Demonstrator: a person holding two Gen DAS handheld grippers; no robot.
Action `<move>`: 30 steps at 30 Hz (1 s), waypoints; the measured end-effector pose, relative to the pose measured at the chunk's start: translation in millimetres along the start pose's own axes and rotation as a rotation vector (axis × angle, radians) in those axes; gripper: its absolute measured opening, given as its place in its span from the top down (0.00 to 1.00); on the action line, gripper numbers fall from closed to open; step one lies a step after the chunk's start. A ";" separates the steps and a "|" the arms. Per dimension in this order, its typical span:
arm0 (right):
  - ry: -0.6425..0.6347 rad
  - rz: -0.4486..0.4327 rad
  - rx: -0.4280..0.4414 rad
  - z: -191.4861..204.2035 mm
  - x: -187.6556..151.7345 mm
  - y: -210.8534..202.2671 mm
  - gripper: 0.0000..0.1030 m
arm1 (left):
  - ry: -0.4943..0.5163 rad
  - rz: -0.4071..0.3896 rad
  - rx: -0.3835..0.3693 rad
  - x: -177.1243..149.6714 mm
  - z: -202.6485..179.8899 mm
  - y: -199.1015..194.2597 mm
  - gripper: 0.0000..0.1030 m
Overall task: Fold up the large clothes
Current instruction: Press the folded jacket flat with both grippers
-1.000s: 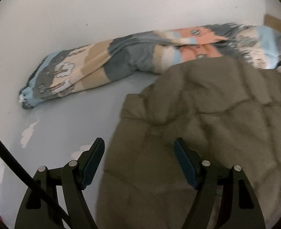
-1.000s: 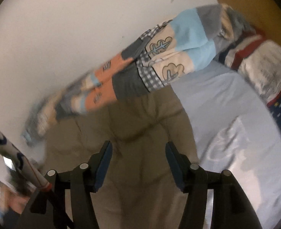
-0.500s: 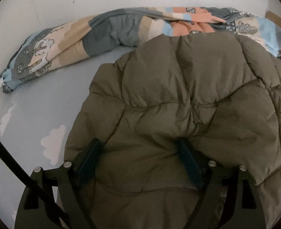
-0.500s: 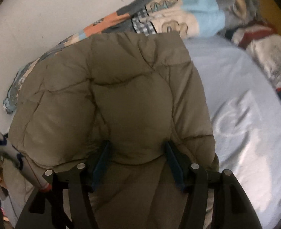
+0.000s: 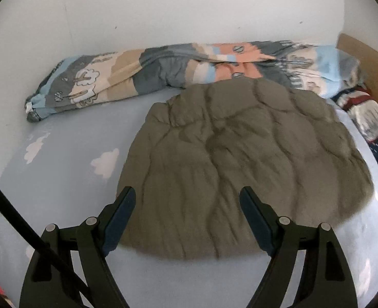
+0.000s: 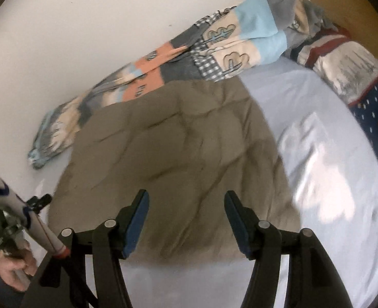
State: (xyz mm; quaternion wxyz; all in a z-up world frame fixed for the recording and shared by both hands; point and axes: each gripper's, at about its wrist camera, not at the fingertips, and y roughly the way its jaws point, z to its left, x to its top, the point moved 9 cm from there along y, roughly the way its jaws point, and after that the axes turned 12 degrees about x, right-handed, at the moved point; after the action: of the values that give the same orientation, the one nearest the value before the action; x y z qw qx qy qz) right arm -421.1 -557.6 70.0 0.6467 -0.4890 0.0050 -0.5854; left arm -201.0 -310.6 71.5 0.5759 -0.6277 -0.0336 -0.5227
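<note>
Olive quilted jacket (image 5: 240, 159) lies flat on the bed sheet (image 5: 60, 169), long axis running toward the wall; left gripper (image 5: 187, 205) and right gripper (image 6: 186, 209) both spread, holding nothing.

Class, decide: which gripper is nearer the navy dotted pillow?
Right. The right gripper hovers by the jacket's pillow-side edge; the left gripper is farther from the navy dotted pillow.

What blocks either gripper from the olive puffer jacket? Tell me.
Nothing visible does. The olive puffer jacket lies flat on the blue sheet, directly ahead of the open left gripper and open right gripper. The patterned duvet lies behind it, along the wall.
</note>
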 end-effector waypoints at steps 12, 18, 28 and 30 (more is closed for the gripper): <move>-0.121 -0.083 0.012 74.3 -67.0 -30.3 0.40 | -0.078 -0.049 0.111 -50.4 10.9 -23.8 0.20; -0.216 -0.081 -0.045 52.9 -50.9 10.3 0.59 | -0.106 0.021 0.138 -47.8 19.5 31.8 0.20; -0.202 -0.018 -0.064 20.6 -46.4 62.6 0.59 | -0.112 0.048 0.147 -48.7 18.3 68.1 0.20; -0.185 -0.004 -0.058 17.1 -48.4 68.1 0.59 | -0.090 0.036 0.164 -48.8 16.3 68.5 0.20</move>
State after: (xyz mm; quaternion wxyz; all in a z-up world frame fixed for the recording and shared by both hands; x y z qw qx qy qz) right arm -375.2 -521.2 8.1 0.6288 -0.5595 -0.0385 -0.5386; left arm -168.9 -293.8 -6.1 0.6326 -0.6019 -0.0908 -0.4789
